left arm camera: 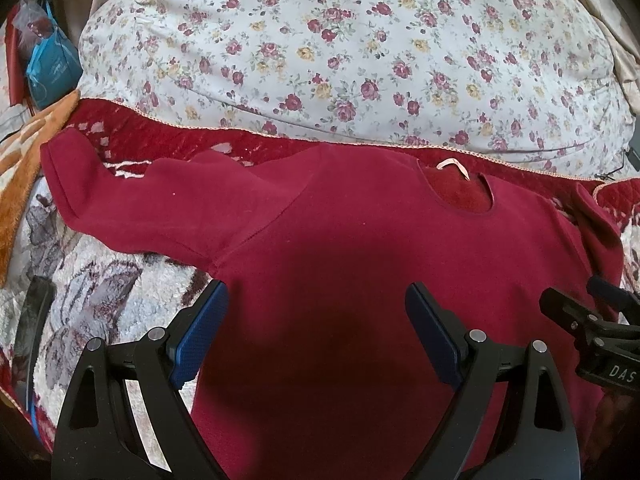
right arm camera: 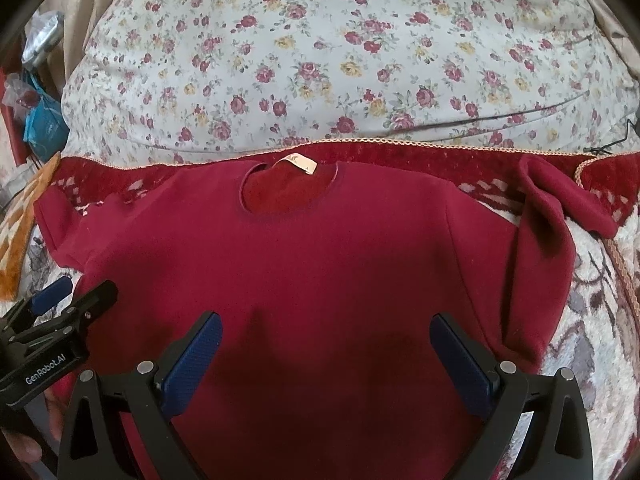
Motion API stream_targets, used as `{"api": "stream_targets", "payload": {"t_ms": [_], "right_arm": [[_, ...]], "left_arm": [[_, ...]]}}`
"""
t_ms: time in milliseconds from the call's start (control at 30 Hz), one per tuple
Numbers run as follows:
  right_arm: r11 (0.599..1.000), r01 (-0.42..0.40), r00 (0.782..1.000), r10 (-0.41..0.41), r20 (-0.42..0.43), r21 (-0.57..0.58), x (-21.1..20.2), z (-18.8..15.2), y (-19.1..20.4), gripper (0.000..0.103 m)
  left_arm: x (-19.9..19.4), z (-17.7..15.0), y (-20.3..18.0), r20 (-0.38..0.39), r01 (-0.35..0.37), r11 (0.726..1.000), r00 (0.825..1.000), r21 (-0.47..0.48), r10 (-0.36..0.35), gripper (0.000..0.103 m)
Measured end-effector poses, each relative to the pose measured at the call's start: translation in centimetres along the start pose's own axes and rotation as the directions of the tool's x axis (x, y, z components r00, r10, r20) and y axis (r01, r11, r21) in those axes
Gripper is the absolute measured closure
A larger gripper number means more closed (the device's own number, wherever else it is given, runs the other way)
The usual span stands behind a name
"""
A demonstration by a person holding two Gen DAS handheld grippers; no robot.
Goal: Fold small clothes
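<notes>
A small dark red long-sleeved sweater (left arm camera: pixel 340 240) (right arm camera: pixel 320 248) lies flat, front up, on a patterned blanket, with its neck hole and pale label (right arm camera: pixel 298 163) toward the far side. Its left sleeve (left arm camera: pixel 120 188) stretches out flat to the left. The right sleeve (right arm camera: pixel 560 196) is bent and rumpled. My left gripper (left arm camera: pixel 316 300) hovers open over the sweater's lower left body, nothing between its blue pads. My right gripper (right arm camera: pixel 326 336) hovers open over the lower middle body. Each gripper shows at the edge of the other's view.
A large floral pillow (left arm camera: pixel 340 48) (right arm camera: pixel 340 60) lies just beyond the sweater's collar. The grey and red patterned blanket (left arm camera: pixel 100 288) (right arm camera: pixel 600 320) spreads on both sides. An orange cloth (left arm camera: pixel 24 184) and blue and red clutter (left arm camera: pixel 48 64) sit at the far left.
</notes>
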State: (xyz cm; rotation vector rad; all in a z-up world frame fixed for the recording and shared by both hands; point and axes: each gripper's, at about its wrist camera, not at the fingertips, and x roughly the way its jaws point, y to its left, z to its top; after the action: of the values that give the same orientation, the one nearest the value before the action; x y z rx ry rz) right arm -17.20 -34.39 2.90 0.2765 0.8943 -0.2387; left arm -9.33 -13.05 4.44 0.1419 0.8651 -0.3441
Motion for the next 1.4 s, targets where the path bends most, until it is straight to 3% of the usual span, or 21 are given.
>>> {"api": "stream_targets", "payload": {"t_ms": [1167, 1400], "right_arm": [[1.000, -0.003, 1.000, 0.003, -0.024, -0.014, 0.7, -0.1, 0.2, 0.000], [1.000, -0.008, 0.999, 0.008, -0.032, -0.024, 0.7, -0.2, 0.5, 0.000]], "left_arm": [[0.0, 0.1, 0.4, -0.003, -0.003, 1.000, 1.000, -0.023, 0.003, 0.013], [-0.7, 0.9, 4.1, 0.005, 0.019, 0.988, 1.000, -0.152, -0.018, 0.013]]}}
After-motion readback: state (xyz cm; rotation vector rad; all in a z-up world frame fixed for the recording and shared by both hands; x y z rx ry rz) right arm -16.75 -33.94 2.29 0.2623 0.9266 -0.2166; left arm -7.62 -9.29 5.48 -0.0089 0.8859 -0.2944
